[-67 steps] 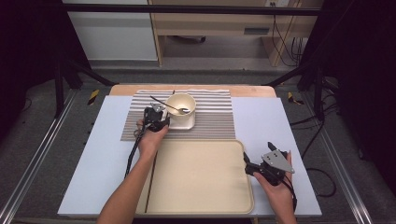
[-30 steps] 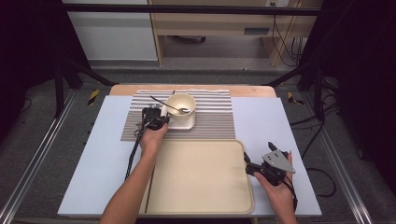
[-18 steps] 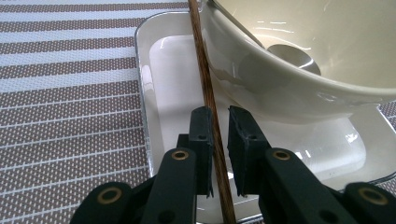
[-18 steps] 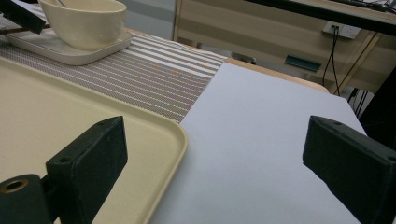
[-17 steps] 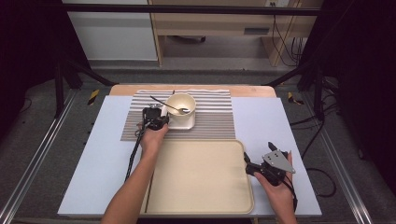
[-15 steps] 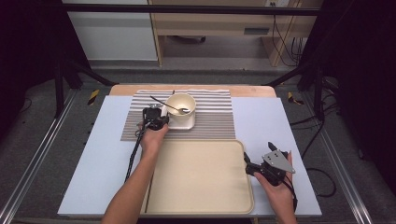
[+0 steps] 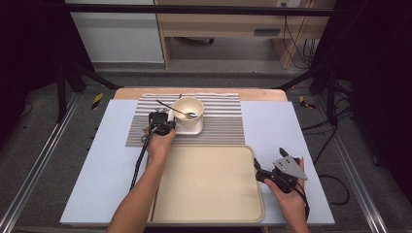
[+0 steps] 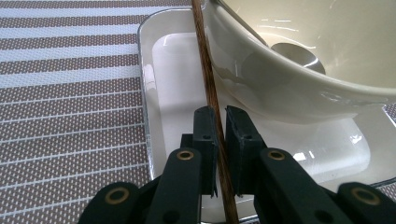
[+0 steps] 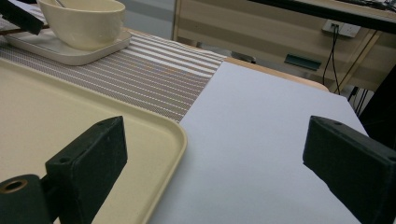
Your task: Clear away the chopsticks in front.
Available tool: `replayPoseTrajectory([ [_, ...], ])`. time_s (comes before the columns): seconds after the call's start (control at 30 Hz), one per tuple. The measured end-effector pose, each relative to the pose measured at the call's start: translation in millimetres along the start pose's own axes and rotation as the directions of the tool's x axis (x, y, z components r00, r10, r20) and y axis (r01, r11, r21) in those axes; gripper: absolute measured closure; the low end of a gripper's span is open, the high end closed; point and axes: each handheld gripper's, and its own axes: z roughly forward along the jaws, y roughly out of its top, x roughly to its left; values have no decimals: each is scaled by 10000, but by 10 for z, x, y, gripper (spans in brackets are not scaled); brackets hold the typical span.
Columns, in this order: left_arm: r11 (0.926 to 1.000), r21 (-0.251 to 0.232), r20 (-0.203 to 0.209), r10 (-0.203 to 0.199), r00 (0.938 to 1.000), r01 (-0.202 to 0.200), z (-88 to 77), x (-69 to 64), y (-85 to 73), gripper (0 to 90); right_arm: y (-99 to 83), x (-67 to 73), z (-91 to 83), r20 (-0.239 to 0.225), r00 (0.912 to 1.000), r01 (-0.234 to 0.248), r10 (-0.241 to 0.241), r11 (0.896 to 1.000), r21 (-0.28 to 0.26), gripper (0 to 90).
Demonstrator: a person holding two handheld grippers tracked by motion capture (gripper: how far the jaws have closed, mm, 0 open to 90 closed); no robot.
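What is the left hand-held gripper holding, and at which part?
The left hand-held gripper pinches a thin brown stick along its shaft, beside the bowl.

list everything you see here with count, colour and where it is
thin brown wooden stick: 1, brown, over the plate beside the bowl, between the left jaws
cream round bowl: 1, cream, on the plate
metal spoon: 1, silver, in the bowl
white square plate: 1, white, on the mat
striped woven placemat: 1, brown and white, far middle
beige plastic tray: 1, beige, near middle
pale blue board: 1, covers the table
left gripper: 1, black, shut on the stick
right gripper: 1, black, open, by the tray's right edge
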Motion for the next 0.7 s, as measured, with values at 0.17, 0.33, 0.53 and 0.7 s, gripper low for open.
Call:
replayPoseTrajectory([
  [0.17,9999,-45,-157,-141,9998,141,2,8,-1,843,0,2,1,-3,10000,-26,26,10000,-2,66],
  [0.33,9998,-40,-282,-191,9994,190,0,6,1,850,-1,1,1,-15,10000,-2,2,10000,8,66],
  [0.53,9998,-84,-313,-192,9993,190,6,0,-1,852,-1,3,3,-19,10000,-39,39,10000,5,66],
  [0.7,9997,-80,-315,-248,9992,246,4,7,1,853,-1,2,2,-18,10000,-43,43,10000,-3,66],
])
